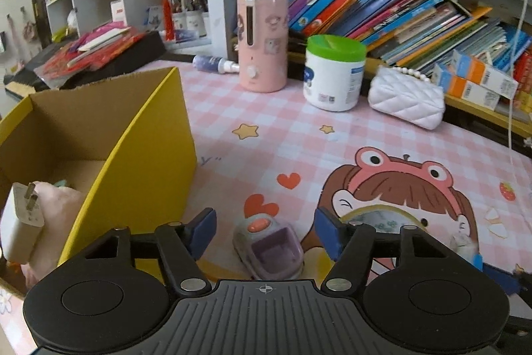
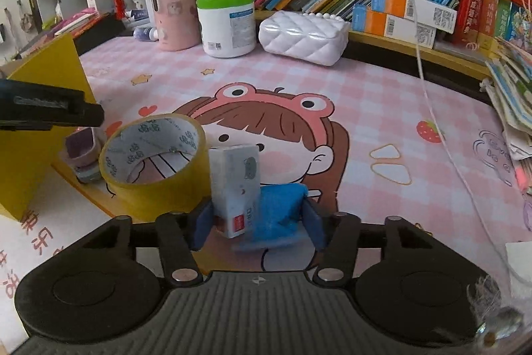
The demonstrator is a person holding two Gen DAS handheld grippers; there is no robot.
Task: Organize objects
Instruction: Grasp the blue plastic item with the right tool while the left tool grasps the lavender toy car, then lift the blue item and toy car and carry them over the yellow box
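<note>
My right gripper (image 2: 259, 222) is clamped on a small white box (image 2: 236, 188) with a red corner and a blue cloth-like piece (image 2: 279, 215), low over the pink desk mat (image 2: 365, 95). Only the right view shows the yellow tape roll (image 2: 156, 165) just beside it. My left gripper (image 1: 266, 233) stands apart around a small lilac toy (image 1: 269, 250), not touching. Only the left view shows inside the yellow box (image 1: 133, 162): a white charger (image 1: 21, 222).

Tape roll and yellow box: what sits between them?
A small purple toy lies on the mat between the tape roll and the box; the right wrist view shows it.
</note>
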